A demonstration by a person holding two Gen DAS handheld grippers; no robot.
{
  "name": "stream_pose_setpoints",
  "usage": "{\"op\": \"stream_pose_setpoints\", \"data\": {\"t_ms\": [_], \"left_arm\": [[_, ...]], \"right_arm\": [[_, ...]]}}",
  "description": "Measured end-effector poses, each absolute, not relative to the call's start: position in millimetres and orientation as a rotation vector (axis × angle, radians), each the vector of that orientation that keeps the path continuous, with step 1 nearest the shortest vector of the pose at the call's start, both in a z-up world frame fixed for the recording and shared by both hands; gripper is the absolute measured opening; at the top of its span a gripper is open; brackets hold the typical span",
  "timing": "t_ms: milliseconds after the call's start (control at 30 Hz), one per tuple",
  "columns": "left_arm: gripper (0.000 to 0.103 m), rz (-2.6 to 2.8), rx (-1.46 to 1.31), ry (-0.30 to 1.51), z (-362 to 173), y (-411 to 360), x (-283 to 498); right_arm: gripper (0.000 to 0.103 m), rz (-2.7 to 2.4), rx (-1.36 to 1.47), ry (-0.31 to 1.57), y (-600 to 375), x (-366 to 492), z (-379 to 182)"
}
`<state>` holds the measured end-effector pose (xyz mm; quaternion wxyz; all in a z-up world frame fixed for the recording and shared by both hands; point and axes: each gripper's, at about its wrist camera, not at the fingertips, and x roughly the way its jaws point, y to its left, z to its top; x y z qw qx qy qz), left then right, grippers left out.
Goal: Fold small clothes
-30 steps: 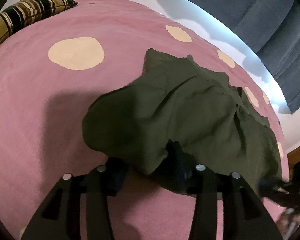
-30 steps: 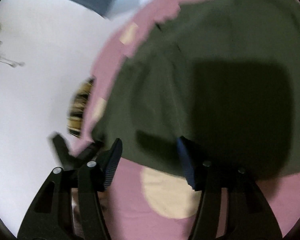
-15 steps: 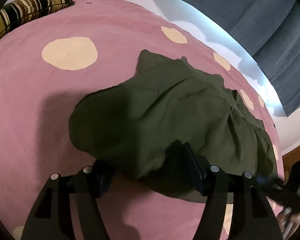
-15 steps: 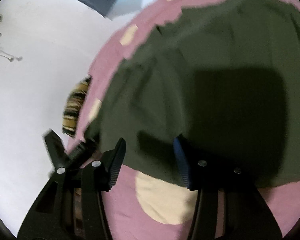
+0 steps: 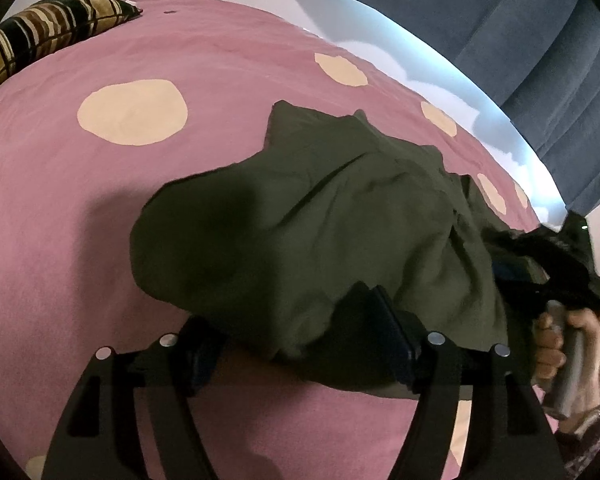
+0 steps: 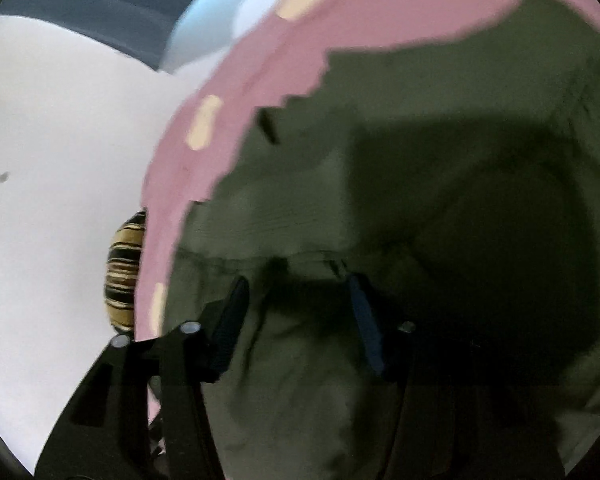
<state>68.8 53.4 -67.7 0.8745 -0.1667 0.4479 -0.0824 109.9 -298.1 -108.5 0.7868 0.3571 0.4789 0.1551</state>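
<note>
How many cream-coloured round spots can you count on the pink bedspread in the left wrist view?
At least 5: one large at left, one at the far edge, three along the right edge; the garment may hide more.

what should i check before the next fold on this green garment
1. Left gripper let go of the green garment: ok, jaws opening, cloth edge lies between them.
2. Right gripper has a hold: not ok yet, jaws closing over cloth, pads not pressing.
3. Garment lies flat: not ok, bunched and wrinkled.
4. Garment fully on the pink bedspread: ok in the left view.
5. Pillow clear of the fold: ok.
6. Which edge the right gripper is over: cannot tell, blurred.
</note>
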Motion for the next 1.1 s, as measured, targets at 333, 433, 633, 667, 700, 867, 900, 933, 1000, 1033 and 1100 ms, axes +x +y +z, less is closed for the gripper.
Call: {"op": "stream_pose_setpoints", "data": {"t_ms": [333, 433, 633, 667, 700, 867, 900, 933, 1000, 1033, 1100], "left_arm": [[0.07, -0.169, -0.334, 0.925, -66.4, 51.1, 66.4], [0.07, -0.17, -0.336, 0.924, -65.8, 50.8, 66.0], [0.07, -0.169, -0.336, 0.923, -67.1, 50.3, 66.2], [0.07, -0.168, -0.334, 0.923, -67.3, 50.2, 66.2], [0.07, -0.167, -0.332, 0.924, -67.7, 49.8, 66.1], [0.071, -0.168, -0.321, 0.928, -68.0, 48.9, 67.1], [0.071, -0.176, -0.319, 0.924, -65.9, 49.5, 65.7], [0.071, -0.188, -0.323, 0.928, -64.3, 51.0, 64.3], [0.071, -0.219, -0.357, 0.953, -63.6, 56.3, 61.0], [0.071, -0.247, -0.38, 0.963, -61.8, 60.1, 57.8], [0.071, -0.317, -0.422, 0.976, -55.4, 69.0, 49.3]], "right_arm": [[0.057, 0.421, 0.764, 0.947, -296.4, 79.2, -61.9], [0.057, 0.468, 0.748, 0.933, -289.1, 55.5, -55.6], [0.057, 0.471, 0.744, 0.976, -285.4, 18.2, -73.9], [0.057, 0.47, 0.744, 0.995, -285.4, 13.4, -78.7], [0.057, 0.47, 0.737, 1.022, -283.7, 12.1, -85.5], [0.057, 0.473, 0.718, 1.032, -279.5, 11.5, -113.1], [0.057, 0.474, 0.721, 1.032, -279.7, 10.8, -110.8], [0.057, 0.475, 0.724, 1.035, -279.8, 11.2, -109.8], [0.057, 0.481, 0.734, 1.043, -281.1, 12.0, -112.0], [0.057, 0.485, 0.74, 1.041, -280.6, 13.8, -113.9], [0.057, 0.498, 0.738, 1.03, -284.4, 12.0, -114.4]]}}
